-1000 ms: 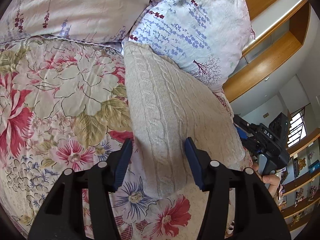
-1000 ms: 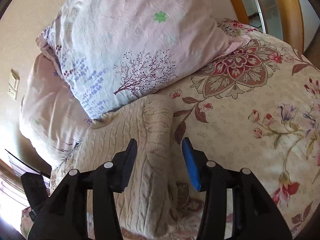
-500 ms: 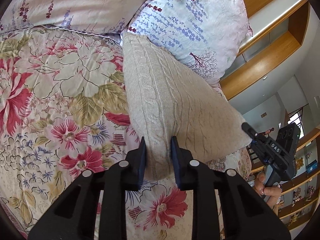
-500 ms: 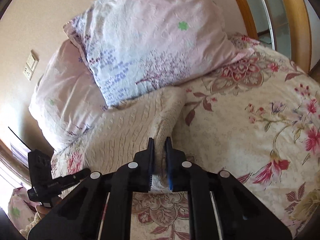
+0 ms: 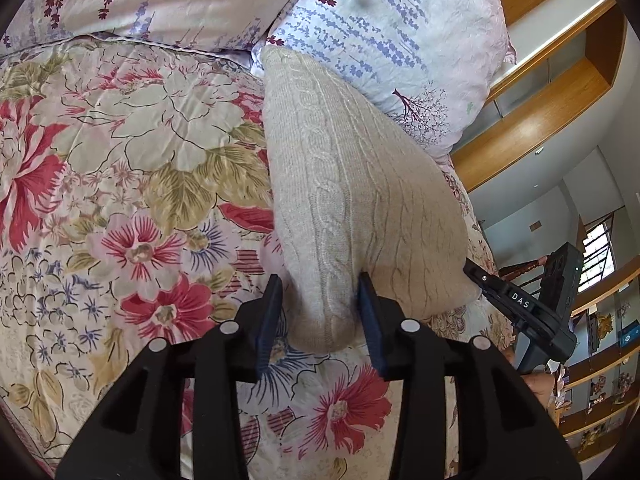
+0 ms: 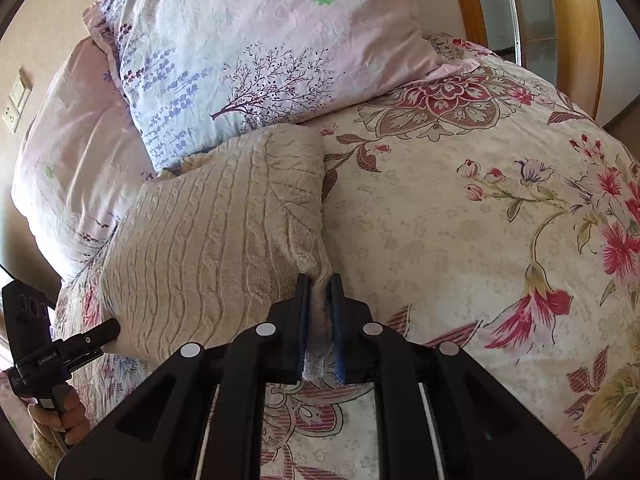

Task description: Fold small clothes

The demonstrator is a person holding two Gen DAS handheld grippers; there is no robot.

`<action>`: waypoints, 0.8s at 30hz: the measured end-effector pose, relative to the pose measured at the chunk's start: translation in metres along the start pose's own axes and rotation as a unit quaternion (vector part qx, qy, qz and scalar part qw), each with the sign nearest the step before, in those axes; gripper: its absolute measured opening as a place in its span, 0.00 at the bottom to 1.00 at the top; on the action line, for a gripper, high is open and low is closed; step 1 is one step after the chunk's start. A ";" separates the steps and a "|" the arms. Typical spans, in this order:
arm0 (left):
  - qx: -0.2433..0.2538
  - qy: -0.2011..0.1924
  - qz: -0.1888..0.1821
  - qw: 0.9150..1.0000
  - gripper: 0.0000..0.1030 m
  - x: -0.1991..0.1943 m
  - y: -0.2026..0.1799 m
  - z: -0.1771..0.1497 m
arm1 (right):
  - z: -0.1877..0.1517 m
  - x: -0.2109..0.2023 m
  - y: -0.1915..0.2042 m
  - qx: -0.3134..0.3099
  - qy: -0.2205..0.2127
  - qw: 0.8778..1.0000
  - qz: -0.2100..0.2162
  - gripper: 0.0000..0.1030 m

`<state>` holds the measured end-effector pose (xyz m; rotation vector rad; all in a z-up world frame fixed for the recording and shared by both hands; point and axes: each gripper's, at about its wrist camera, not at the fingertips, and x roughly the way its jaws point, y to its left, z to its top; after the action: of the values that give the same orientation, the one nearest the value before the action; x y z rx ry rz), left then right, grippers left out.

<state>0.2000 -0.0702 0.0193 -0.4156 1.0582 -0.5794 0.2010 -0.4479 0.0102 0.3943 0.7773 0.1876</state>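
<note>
Lying folded on a bed's floral quilt (image 5: 132, 168), the cream cable-knit sweater (image 5: 344, 184) reaches back to a lavender-printed pillow (image 5: 400, 32), with a second pale pink pillow (image 6: 76, 148) beside that. The left tool (image 5: 320, 312) straddles the sweater's near corner, its jaws opening; the right pad touches the knit, the left stands clear. The right tool (image 6: 319, 308) is clenched on the sweater's other near corner. Behind the bed are a wooden headboard frame (image 5: 532, 120), a beige wall with a switch plate (image 6: 18, 92), and wooden shelves (image 5: 600, 380).
</note>
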 end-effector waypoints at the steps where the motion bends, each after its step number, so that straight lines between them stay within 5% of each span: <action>1: 0.003 0.000 0.004 1.000 0.40 -0.001 -0.001 0.000 | 0.001 0.000 -0.001 0.002 0.003 1.000 0.002 0.11; 3: 0.011 -0.004 0.008 1.000 0.44 -0.005 -0.004 0.000 | 0.006 -0.007 -0.004 0.015 0.002 1.000 0.013 0.13; 5: 0.018 -0.014 0.004 1.000 0.56 -0.012 -0.007 0.004 | 0.014 -0.017 -0.009 0.038 -0.014 0.998 0.037 0.28; 7: 0.026 -0.035 0.002 0.999 0.67 -0.022 -0.011 0.011 | 0.024 -0.026 -0.014 0.064 -0.031 0.996 0.053 0.69; 8: 0.031 -0.043 0.004 0.999 0.73 -0.025 -0.013 0.015 | 0.029 -0.027 -0.016 0.072 -0.033 0.995 0.066 0.75; 12: 0.044 -0.049 0.019 0.998 0.81 -0.018 -0.020 0.034 | 0.051 -0.012 -0.019 0.091 -0.010 0.991 0.094 0.81; 19: 0.048 -0.023 0.100 0.994 0.91 0.019 -0.021 0.057 | 0.070 0.032 -0.024 0.120 0.044 0.986 0.108 0.81; 24: 0.049 -0.019 0.105 0.993 0.92 0.032 -0.020 0.064 | 0.069 0.049 -0.023 0.118 0.062 0.985 0.108 0.81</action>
<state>0.2645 -0.1032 0.0364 -0.2254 1.0185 -0.4317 0.2844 -0.4728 0.0138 0.6986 0.8825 0.3269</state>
